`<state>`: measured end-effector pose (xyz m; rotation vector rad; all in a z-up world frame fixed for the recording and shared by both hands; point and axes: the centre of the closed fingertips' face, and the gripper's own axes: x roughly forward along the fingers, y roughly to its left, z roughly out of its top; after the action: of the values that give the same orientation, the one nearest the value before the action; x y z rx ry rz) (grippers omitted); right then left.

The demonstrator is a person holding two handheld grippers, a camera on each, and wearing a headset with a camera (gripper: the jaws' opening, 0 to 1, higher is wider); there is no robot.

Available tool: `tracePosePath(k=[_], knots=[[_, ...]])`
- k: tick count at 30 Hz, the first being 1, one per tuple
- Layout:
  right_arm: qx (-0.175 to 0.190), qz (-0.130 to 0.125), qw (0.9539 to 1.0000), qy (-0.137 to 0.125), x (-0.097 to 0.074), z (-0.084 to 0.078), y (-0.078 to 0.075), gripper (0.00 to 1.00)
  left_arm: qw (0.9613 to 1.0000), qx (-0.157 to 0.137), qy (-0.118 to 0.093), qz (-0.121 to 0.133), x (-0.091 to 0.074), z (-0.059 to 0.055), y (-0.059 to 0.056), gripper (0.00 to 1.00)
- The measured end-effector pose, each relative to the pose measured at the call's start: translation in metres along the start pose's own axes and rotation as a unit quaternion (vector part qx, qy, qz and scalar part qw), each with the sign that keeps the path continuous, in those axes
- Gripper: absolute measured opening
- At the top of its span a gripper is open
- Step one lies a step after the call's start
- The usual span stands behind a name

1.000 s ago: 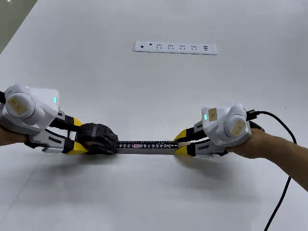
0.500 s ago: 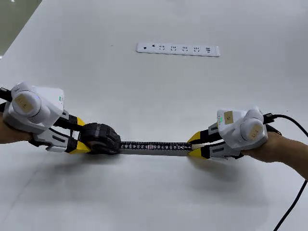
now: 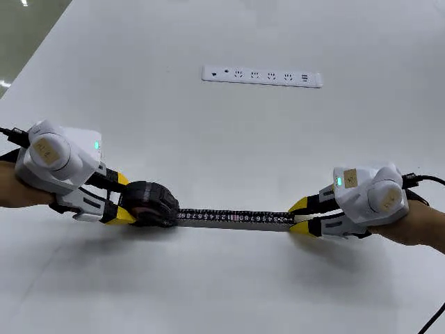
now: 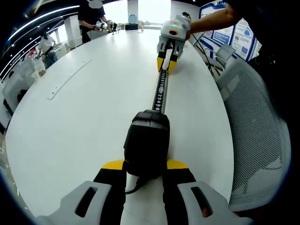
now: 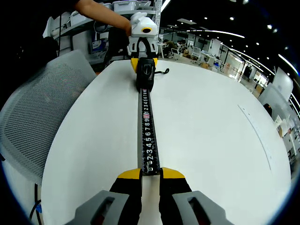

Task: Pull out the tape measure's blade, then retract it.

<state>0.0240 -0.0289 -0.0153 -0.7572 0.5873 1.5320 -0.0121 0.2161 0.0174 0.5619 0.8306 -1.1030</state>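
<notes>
- Head view: my left gripper has its jaws closed around the black case of the tape measure, one yellow tip on either side. The case sits low at the near left of the white table.
- Head view: the blade runs out of the case in a straight line to the right, numbers up, low over the table. I can't tell whether it touches the surface.
- Head view: my right gripper has its jaws nearly together, pinching the far end of the blade. The two grippers are well apart, with the blade stretched between them.
- Head view: a white power strip lies flat at the far side of the table, well away from the work.
- Left gripper view: the case sits between my jaws, gripped at its rear, and the yellow pads touch both its flanks. The blade leads away from its front to the right gripper, far down the table. A grey mesh chair stands off the table's edge.
- Right gripper view: my jaws are closed on the blade's tip, with only a thin slit between the pads. The numbered blade runs straight ahead to the case, which the left gripper holds at the other end.
</notes>
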Motion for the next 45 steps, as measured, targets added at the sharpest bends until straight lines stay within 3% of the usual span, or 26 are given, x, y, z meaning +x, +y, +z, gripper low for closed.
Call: tracePosePath(k=[20, 45], knots=[[0.008, -0.006, 0.9999, 0.013, -0.016, -0.017, 0.001, 0.10, 1.0000, 0.000, 0.002, -0.001, 0.002, 0.002, -0.001, 0.24], [0.001, -0.003, 0.9993, 0.037, -0.021, -0.020, 0.000, 0.12, 0.9999, 0.012, 0.008, -0.003, 0.003, 0.004, -0.002, 0.25]])
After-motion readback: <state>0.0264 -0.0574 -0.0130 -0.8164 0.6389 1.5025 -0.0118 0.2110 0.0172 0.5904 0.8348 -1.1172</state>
